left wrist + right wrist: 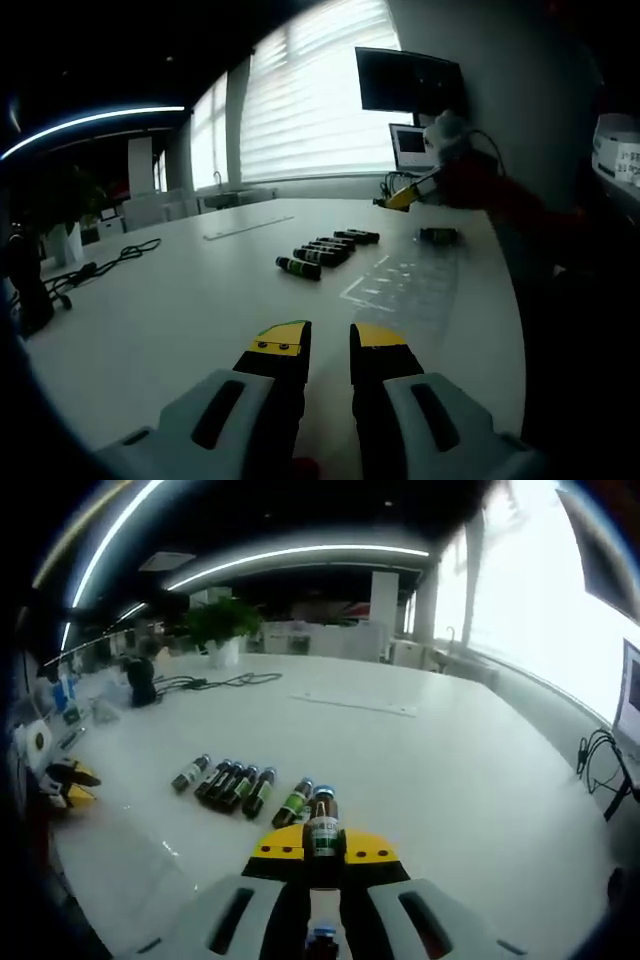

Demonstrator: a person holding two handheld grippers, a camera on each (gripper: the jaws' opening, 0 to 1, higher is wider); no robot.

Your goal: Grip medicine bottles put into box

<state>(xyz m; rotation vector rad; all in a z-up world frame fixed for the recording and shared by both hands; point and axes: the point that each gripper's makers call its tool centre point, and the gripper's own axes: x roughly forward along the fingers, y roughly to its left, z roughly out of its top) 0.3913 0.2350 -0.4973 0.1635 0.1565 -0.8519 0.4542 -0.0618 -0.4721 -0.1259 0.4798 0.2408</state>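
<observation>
Yellow-tipped right gripper (pixel 323 848) pinches one bottle (pixel 322 825) above the counter (pixel 450 770); left gripper (pixel 330 340) hovers spread. Keep the bottle upright and squeeze steady while carrying it boxward.

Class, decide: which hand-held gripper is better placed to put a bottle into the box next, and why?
Right. The right hand-held gripper already clamps a bottle; the left hand-held gripper holds nothing.
</observation>
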